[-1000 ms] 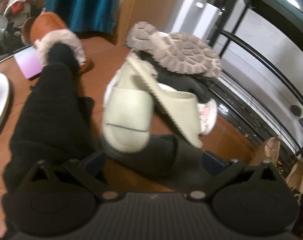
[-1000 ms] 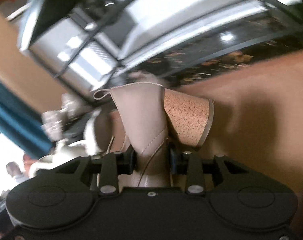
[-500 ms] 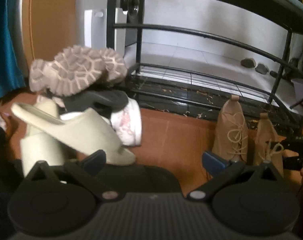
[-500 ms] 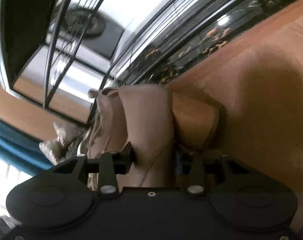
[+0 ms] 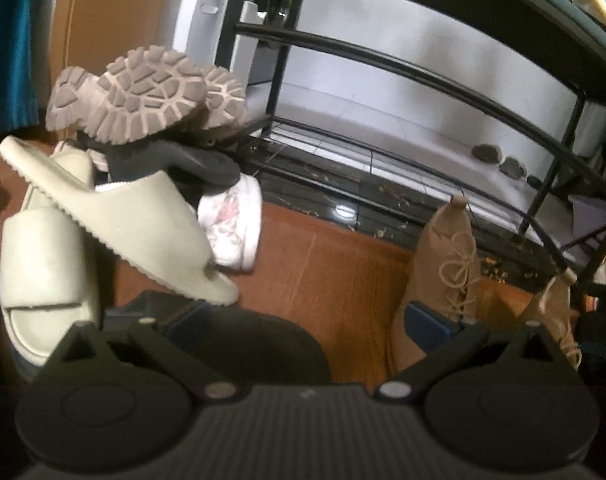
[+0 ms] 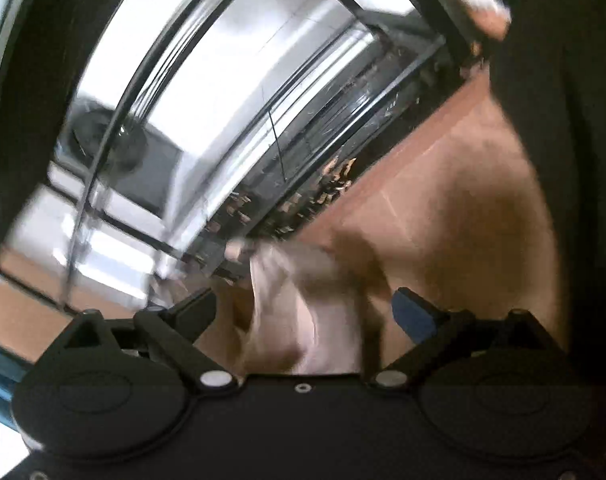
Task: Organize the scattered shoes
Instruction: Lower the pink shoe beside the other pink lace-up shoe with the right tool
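Left gripper (image 5: 307,320): jaws spread wide, nothing gripped, angled down over the brown floor (image 5: 335,256). Black slide (image 5: 247,340) directly below and between the blue-padded fingers (image 5: 425,322), partly hidden by the gripper body; contact not discernible.

Shoe heap ahead and to the left: two pale green slides, one flat (image 5: 43,264), one tipped on edge (image 5: 131,224) across it. Behind those, a dark sandal (image 5: 199,160), a white shoe with pink print (image 5: 231,220), and on top a chunky lug-soled shoe (image 5: 143,96) lying sole outward.

Tan lace-up bootie (image 5: 451,264) upright on the floor just beyond the right-hand finger, in front of the black metal shoe rack (image 5: 423,76). Second tan bootie (image 5: 555,308) beside it, farther right, partly cut off.

Right gripper (image 6: 305,308): jaws opening, now wide. Pale tan bootie (image 6: 299,312) between the fingers, blurred, clear of both pads; released. Shoe rack beyond, floor to the right.
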Motion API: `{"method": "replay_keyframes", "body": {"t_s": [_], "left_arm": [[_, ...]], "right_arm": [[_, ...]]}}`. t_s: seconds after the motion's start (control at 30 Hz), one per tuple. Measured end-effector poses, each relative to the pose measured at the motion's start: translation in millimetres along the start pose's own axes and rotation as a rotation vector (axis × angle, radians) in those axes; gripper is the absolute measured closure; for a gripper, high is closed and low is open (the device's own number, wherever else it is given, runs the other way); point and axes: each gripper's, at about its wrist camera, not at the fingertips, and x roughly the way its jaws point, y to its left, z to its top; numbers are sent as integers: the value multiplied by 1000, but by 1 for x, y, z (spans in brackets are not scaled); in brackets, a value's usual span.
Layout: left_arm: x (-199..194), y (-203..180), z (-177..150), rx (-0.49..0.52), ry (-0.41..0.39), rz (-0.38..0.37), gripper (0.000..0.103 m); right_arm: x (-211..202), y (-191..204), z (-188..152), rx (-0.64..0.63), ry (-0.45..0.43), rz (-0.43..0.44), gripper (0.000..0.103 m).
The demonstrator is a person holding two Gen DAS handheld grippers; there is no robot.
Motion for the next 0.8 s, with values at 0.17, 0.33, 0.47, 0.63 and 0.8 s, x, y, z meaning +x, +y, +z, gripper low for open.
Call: {"method": "replay_keyframes", "body": {"t_s": [0.17,0.33,0.47,0.63,0.8], "left_arm": [[1,-1,-1,6,15,1,1],[3,7,-1,-15,46,71,1],[7,10,1,-12,70,175,1],[16,7,0,57,99,276,1],[19,7,-1,73,123,270,1]], "right_arm": [[17,59,-48,-207,74,-176,4],[47,82,-69,-331,95,-322,16],[55,85,-67,-371,103,-315,24],[54,78,-65,-357,113,-257,27],[53,78,-65,-444,109,-224,30]]}}
